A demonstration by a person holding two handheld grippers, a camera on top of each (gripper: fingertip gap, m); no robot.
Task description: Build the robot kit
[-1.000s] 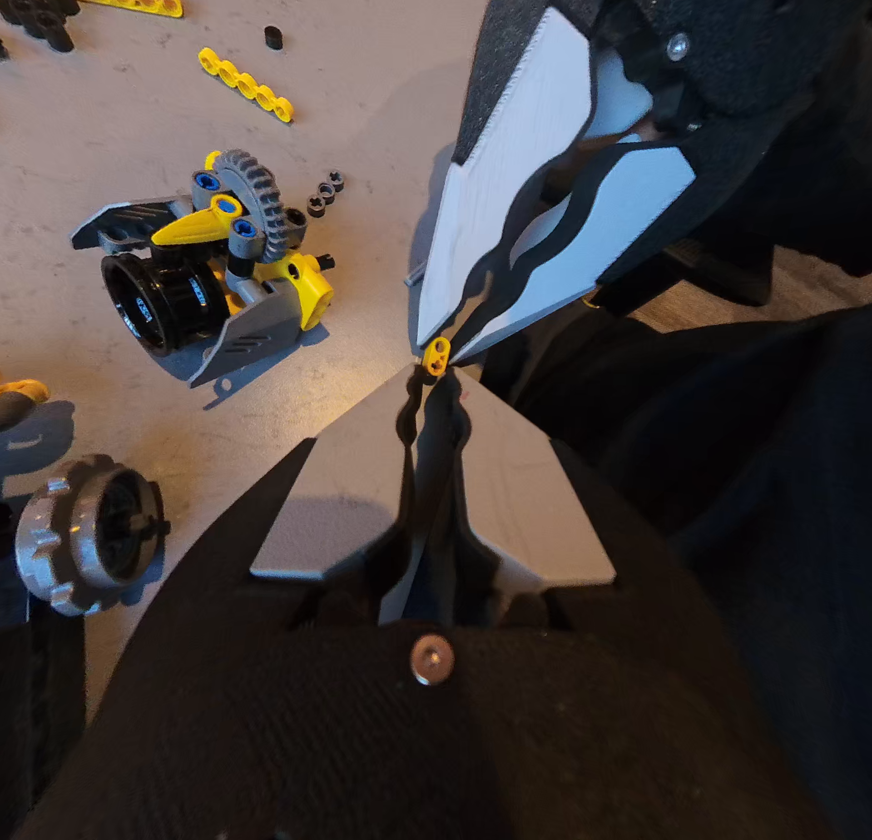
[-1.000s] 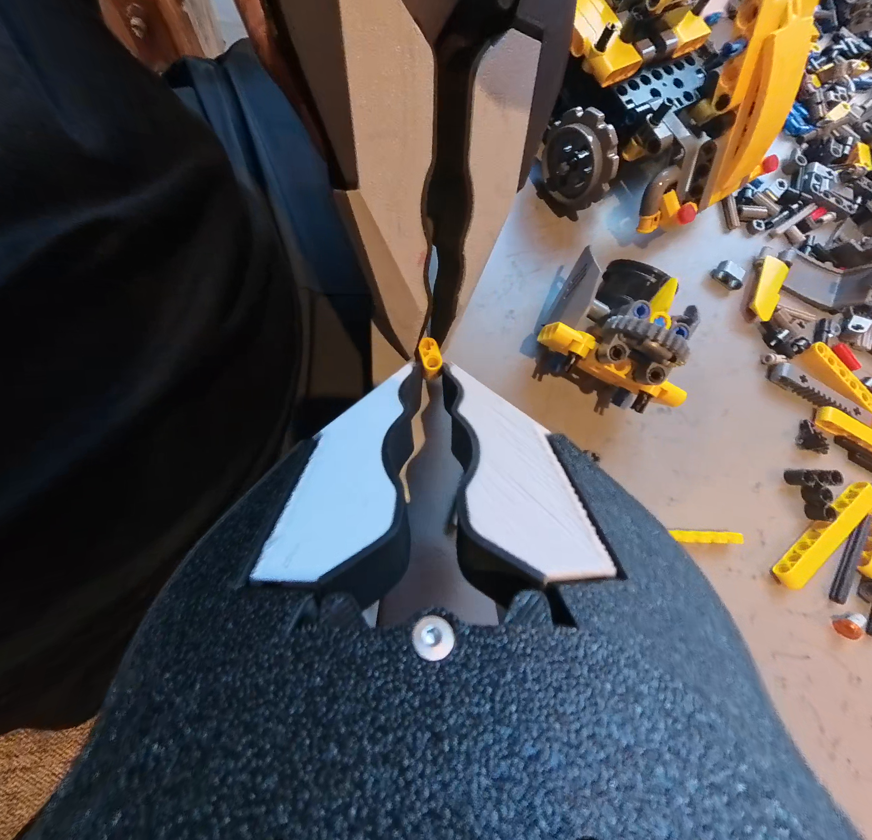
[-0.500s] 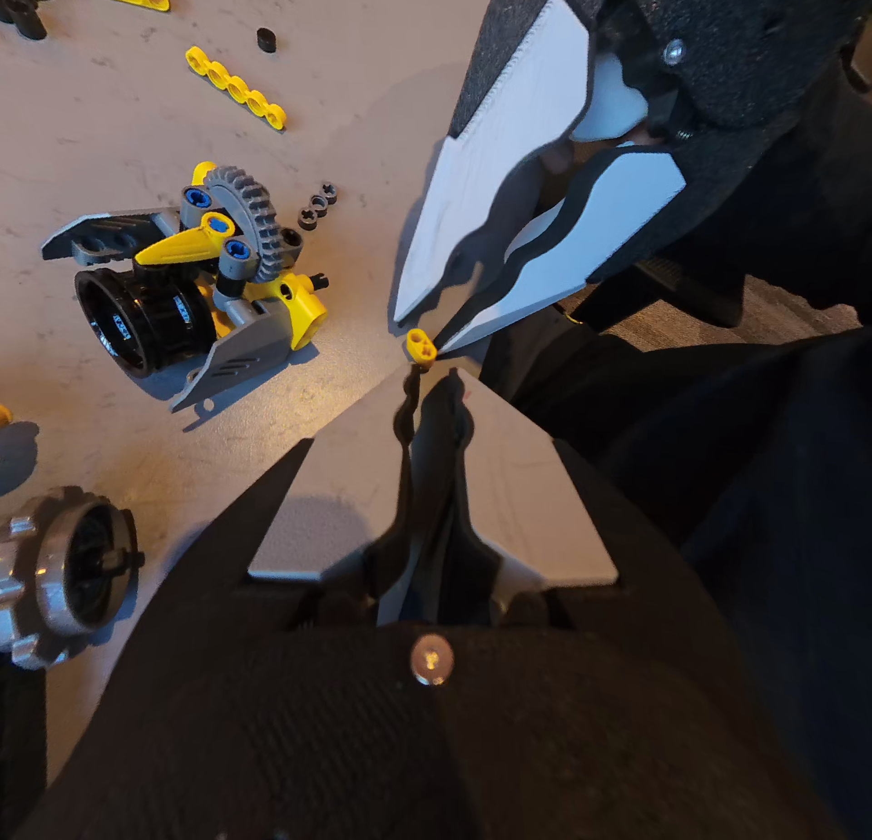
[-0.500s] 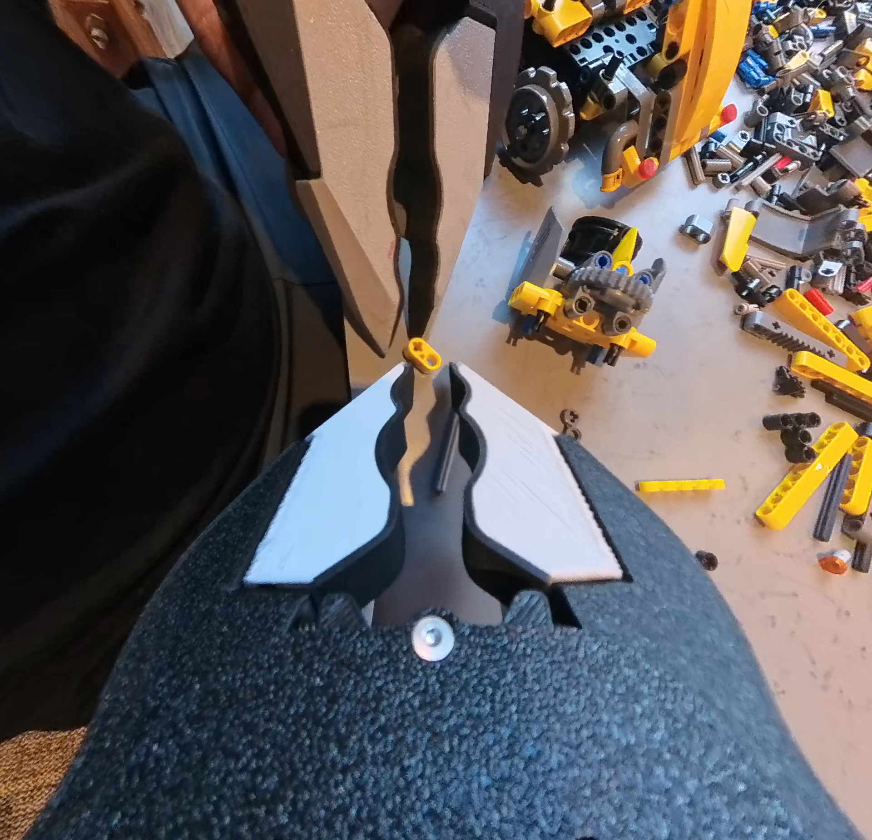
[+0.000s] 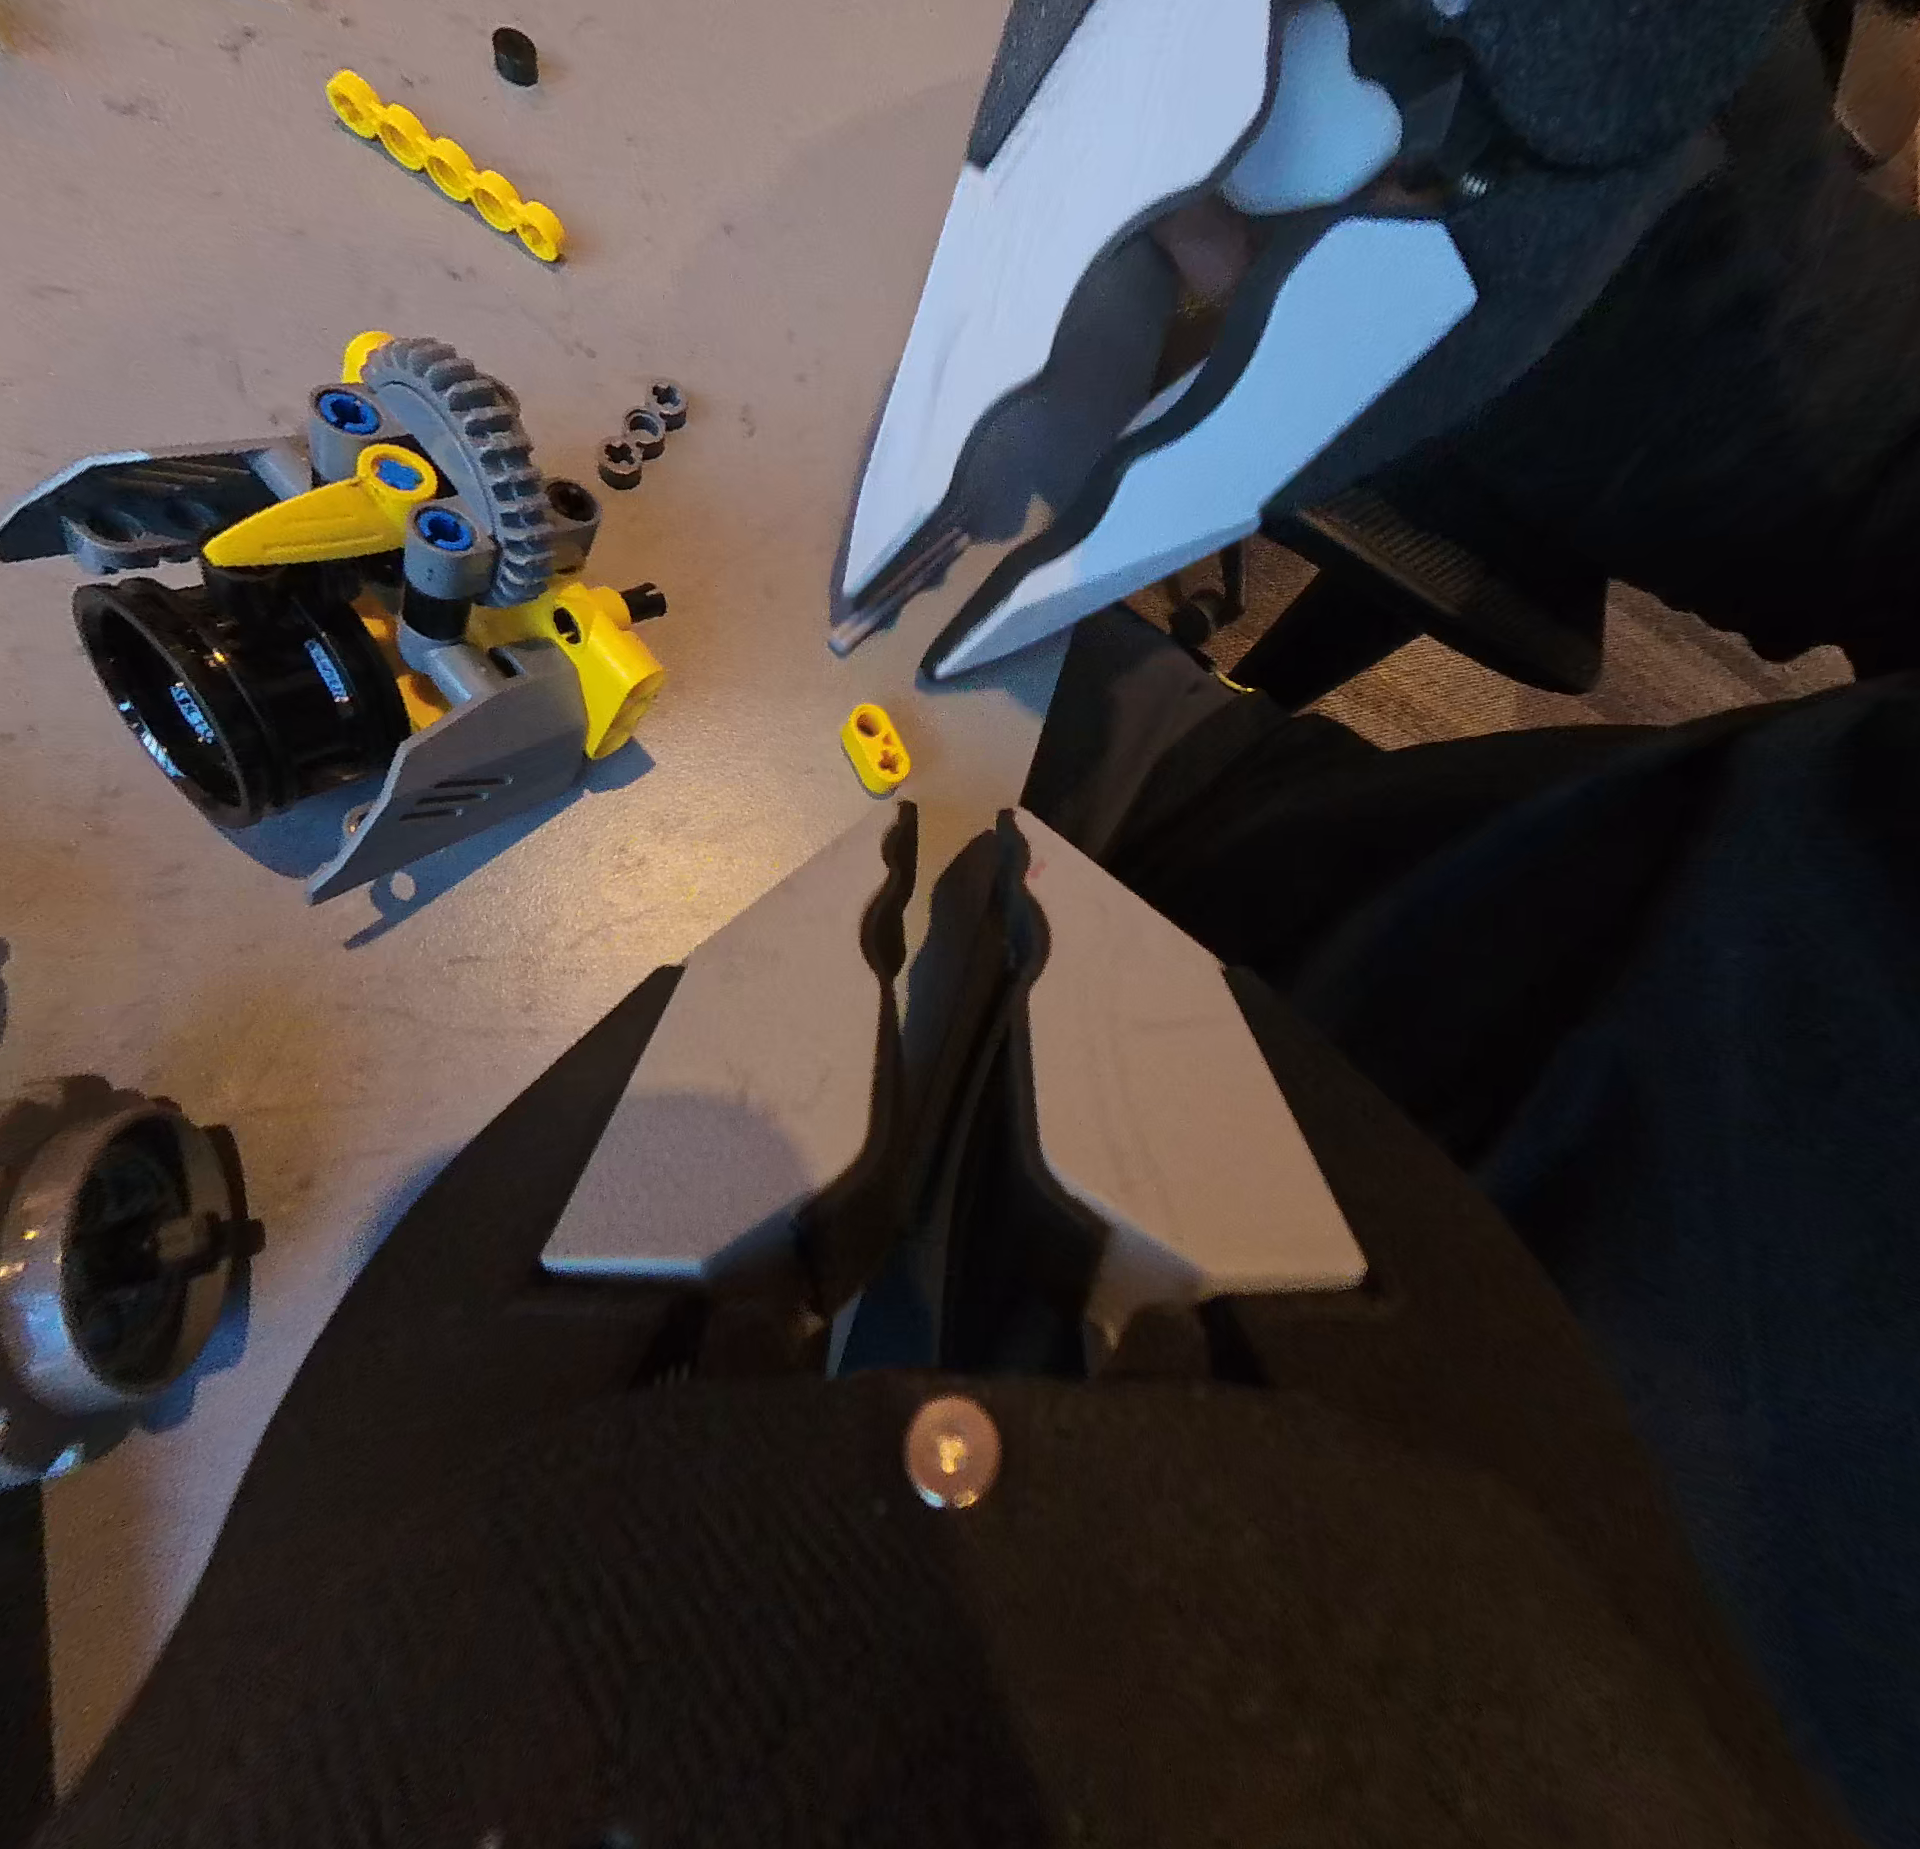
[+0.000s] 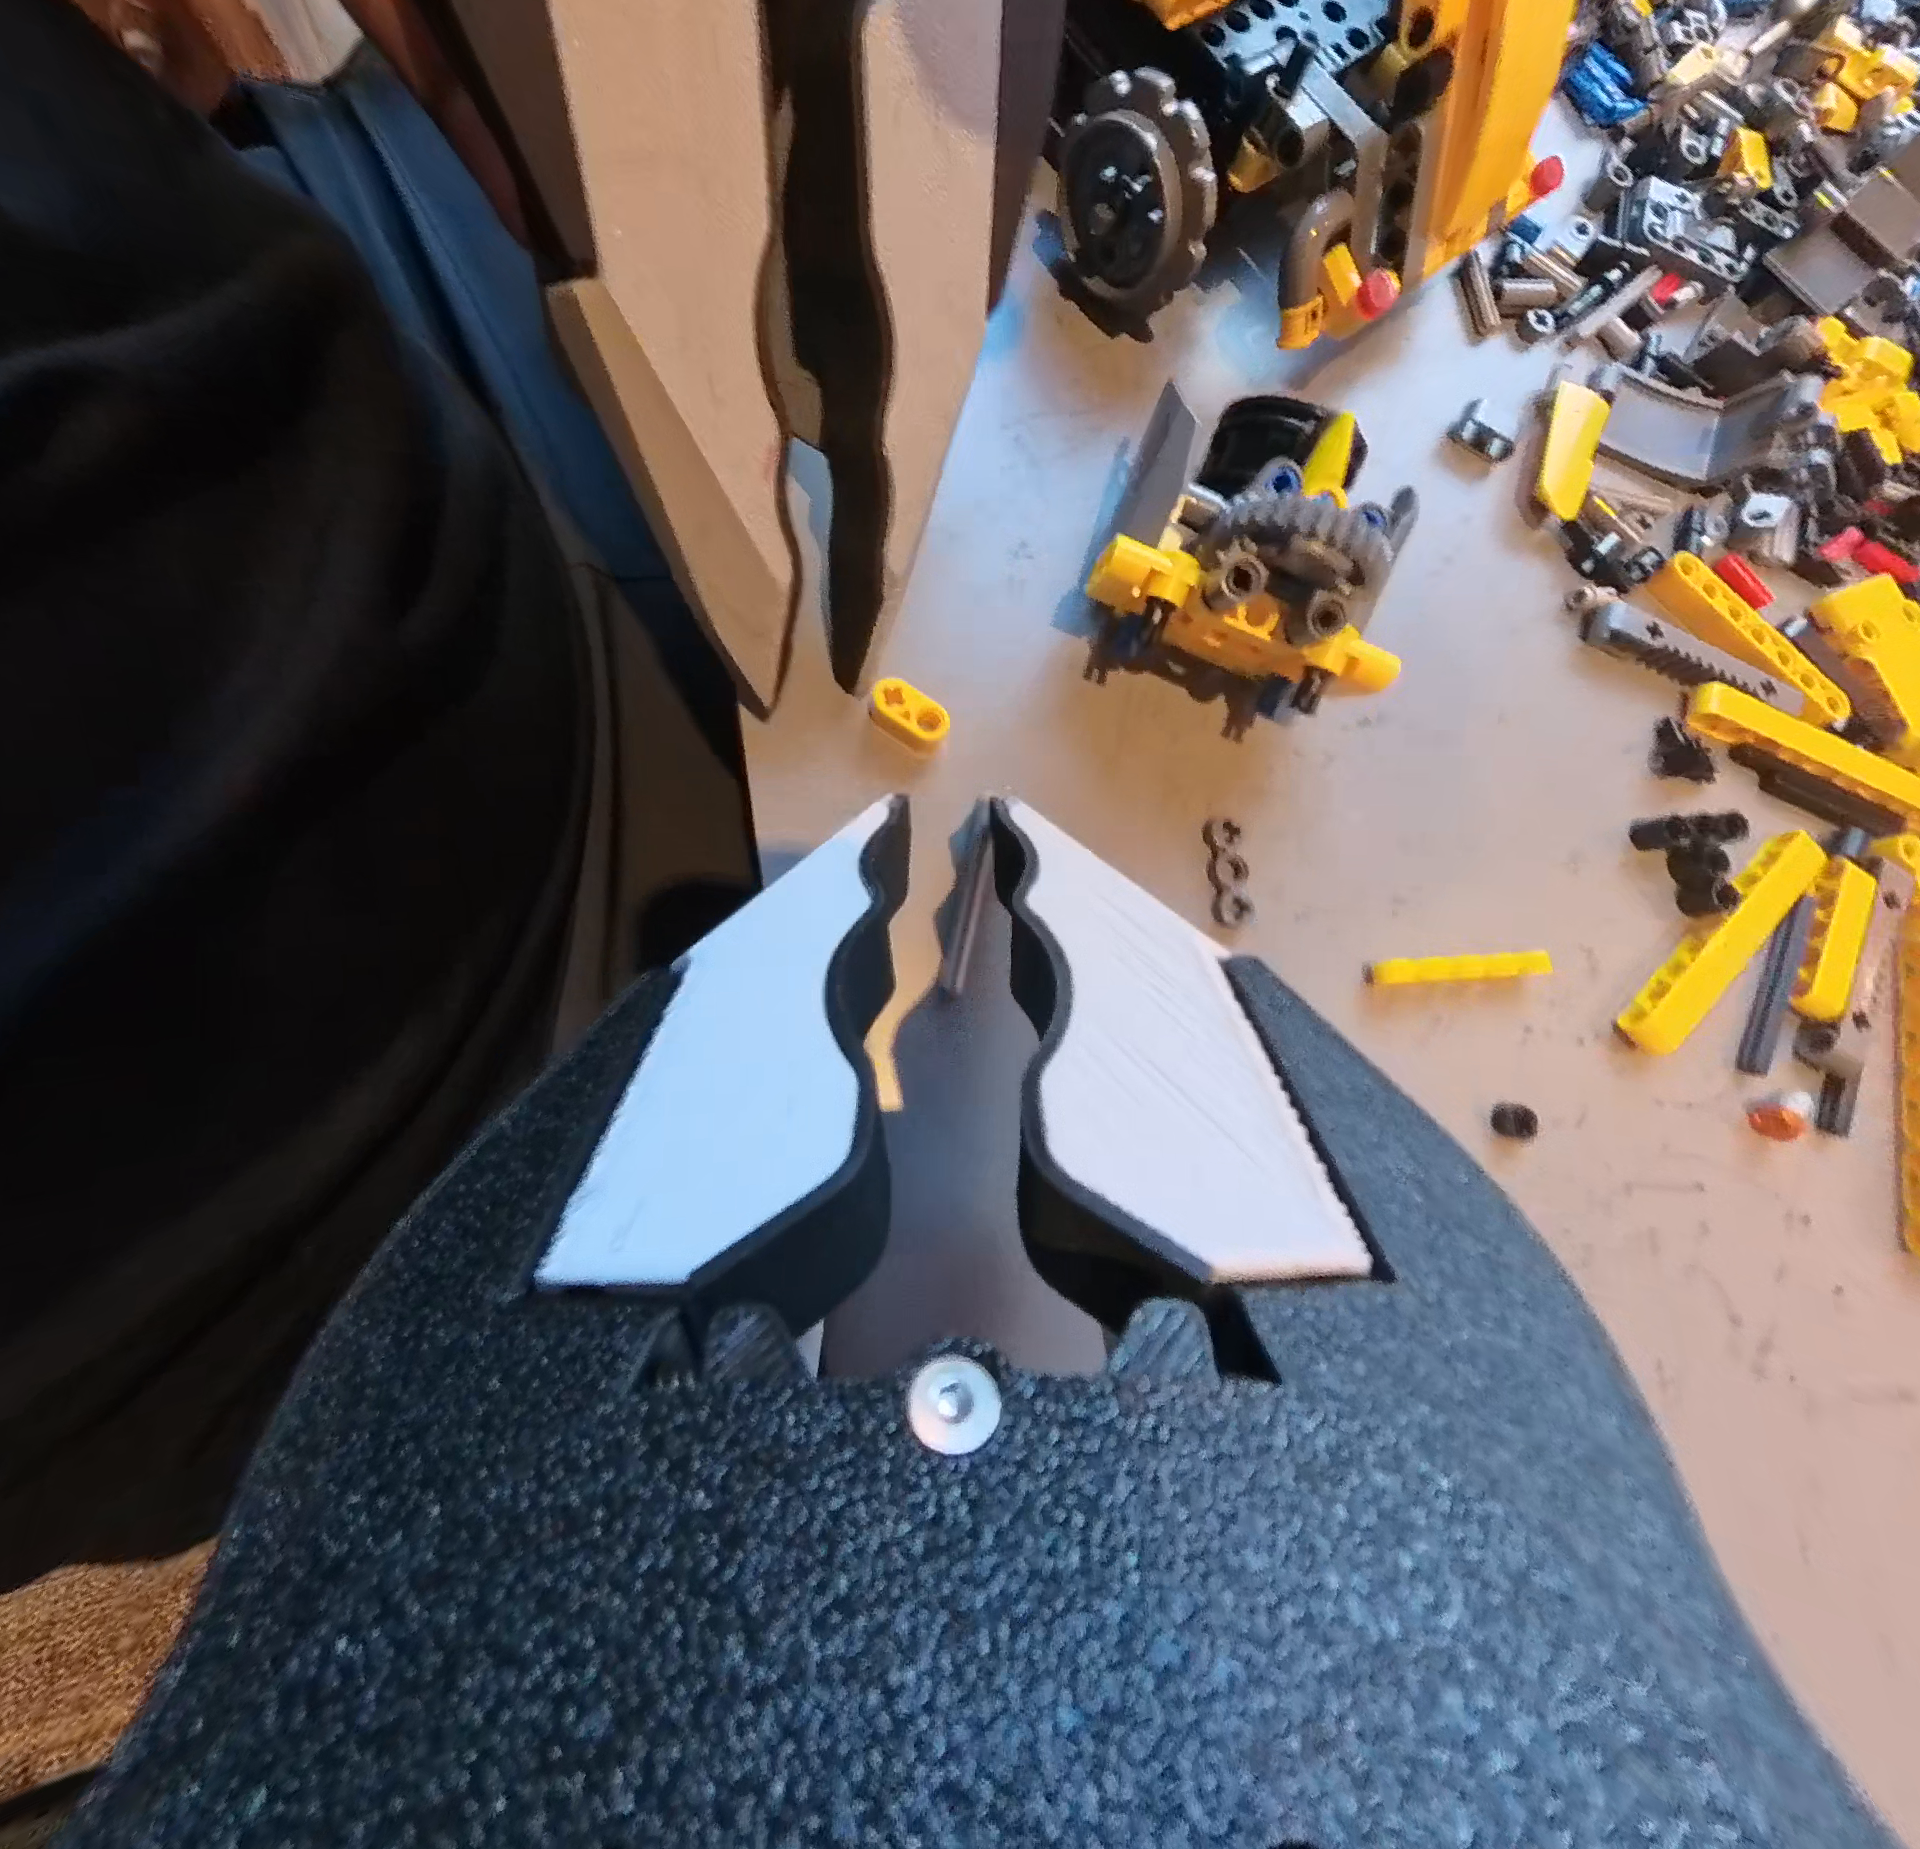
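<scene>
A small yellow two-hole link (image 5: 876,748) lies loose on the grey table (image 5: 727,241), close to its near edge. My left gripper (image 5: 953,814) is open and empty, its tips just short of the link. My right gripper (image 6: 948,802) is open and faces it, with the link (image 6: 909,710) just ahead of its left tip. A thin dark rod (image 6: 968,895) shows in its gap, beside the right finger; I cannot tell whether it lies on the table. A grey, yellow and black gear sub-assembly (image 5: 343,594) stands nearby on the table.
A yellow five-hole beam (image 5: 445,163), three small dark bushes (image 5: 642,433) and a grey toothed wheel (image 5: 114,1269) lie around. A large yellow vehicle model (image 6: 1299,85) and a pile of loose parts (image 6: 1714,241) fill the far side. A person's dark clothing (image 5: 1558,1072) is beyond the table edge. Left and right tips are no more than a few centimetres apart.
A second ago both grippers pinched the yellow link between them. The right one opened first, then the left. The link now lies on the table and both grippers have drawn back.
</scene>
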